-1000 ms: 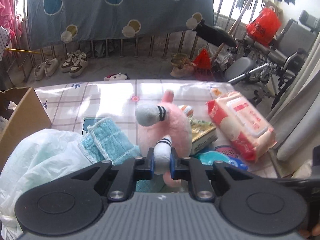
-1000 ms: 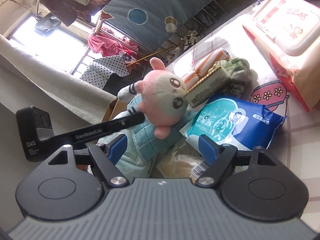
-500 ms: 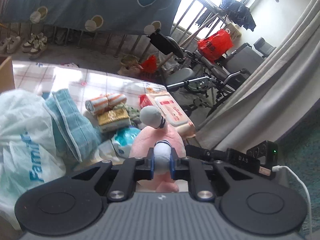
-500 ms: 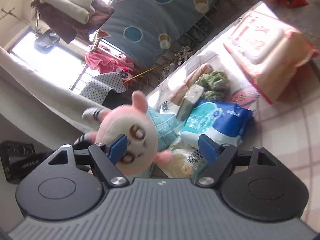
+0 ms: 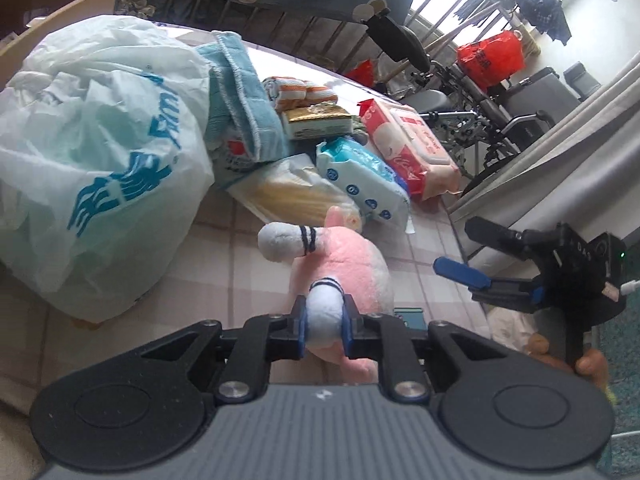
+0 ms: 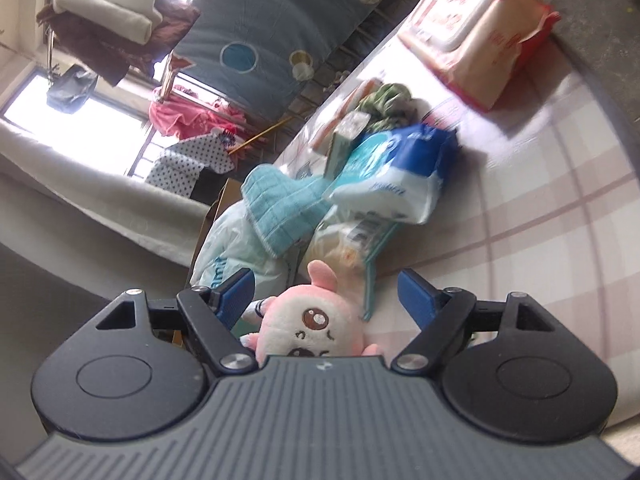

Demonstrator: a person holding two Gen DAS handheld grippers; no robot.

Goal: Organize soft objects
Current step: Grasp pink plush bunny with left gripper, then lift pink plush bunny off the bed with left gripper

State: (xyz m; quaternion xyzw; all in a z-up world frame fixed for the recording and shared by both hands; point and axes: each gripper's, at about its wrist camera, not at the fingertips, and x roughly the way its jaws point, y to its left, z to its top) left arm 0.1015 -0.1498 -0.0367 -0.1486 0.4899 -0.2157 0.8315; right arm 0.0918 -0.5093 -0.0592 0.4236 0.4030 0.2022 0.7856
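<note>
Left tool [image 5: 323, 327]: fingers closed on a white, dark-striped limb of the pink plush toy [image 5: 344, 276]. Toy lies just ahead of the tool, over the checked table [image 5: 248, 264]; whether it rests on the cloth or hangs clear cannot be told. Second white limb sticks out to the left.

Right tool [image 6: 326, 294]: blue-padded fingers spread wide, gripping nothing. Toy's face [image 6: 310, 326] sits between and just below them; lower half cut off by the tool body, contact not discernible.

Behind the toy, a heap: crinkled white plastic bag [image 5: 96, 152] with blue print, ribbed teal towel [image 5: 240, 96] lying against it, glossy blue-white wipes pack [image 5: 360, 176], red-and-cream wipes pack [image 5: 412, 148], orange-striped rolled cloth [image 5: 300, 92]. A clear packet with yellowish contents [image 5: 296, 196] is partly hidden; its contents are unclear.
</note>
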